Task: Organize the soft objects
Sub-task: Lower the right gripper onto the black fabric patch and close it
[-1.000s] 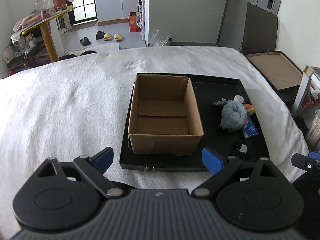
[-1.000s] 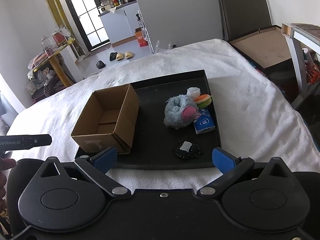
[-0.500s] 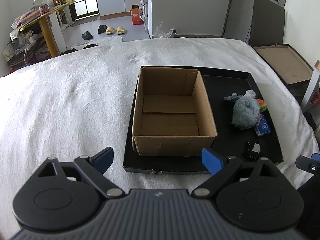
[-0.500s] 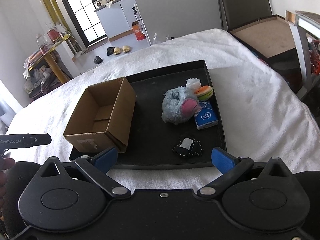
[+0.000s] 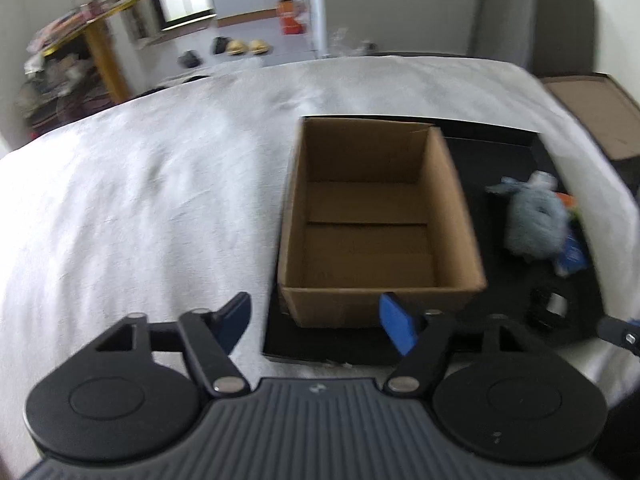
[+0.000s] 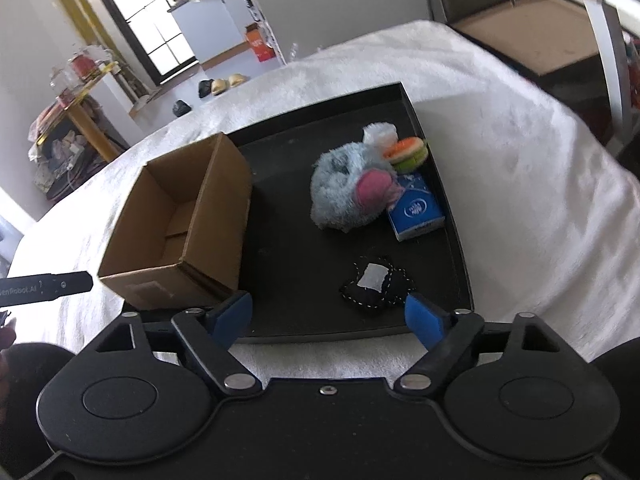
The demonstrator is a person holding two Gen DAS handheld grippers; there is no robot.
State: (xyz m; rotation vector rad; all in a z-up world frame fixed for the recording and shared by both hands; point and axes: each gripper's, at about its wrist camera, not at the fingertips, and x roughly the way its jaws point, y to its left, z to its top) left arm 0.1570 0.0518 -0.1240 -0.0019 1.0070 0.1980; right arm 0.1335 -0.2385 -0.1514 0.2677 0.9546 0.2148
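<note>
An open, empty cardboard box (image 5: 376, 220) (image 6: 176, 224) stands on the left part of a black tray (image 6: 288, 248) on a white cloth. On the tray's right lie a fluffy blue plush (image 6: 348, 188) (image 5: 536, 216), a small burger-shaped toy (image 6: 406, 154), a blue tissue pack (image 6: 416, 212) and a black stitched pouch (image 6: 376, 284) (image 5: 550, 306). My left gripper (image 5: 316, 314) is open and empty, just before the box's near wall. My right gripper (image 6: 328, 314) is open and empty, at the tray's near edge, close to the black pouch.
The white cloth (image 5: 140, 208) covers a bed or table that falls away on the right. A flat brown box lid (image 6: 532, 40) lies past the right edge. A yellow side table with clutter (image 6: 80, 92) and shoes on the floor (image 6: 224, 84) are in the background.
Both grippers have moved forward toward the tray. The left one has come nearer the box and its view is now blurred. The right one has come nearer the black pouch. Both stay open.
</note>
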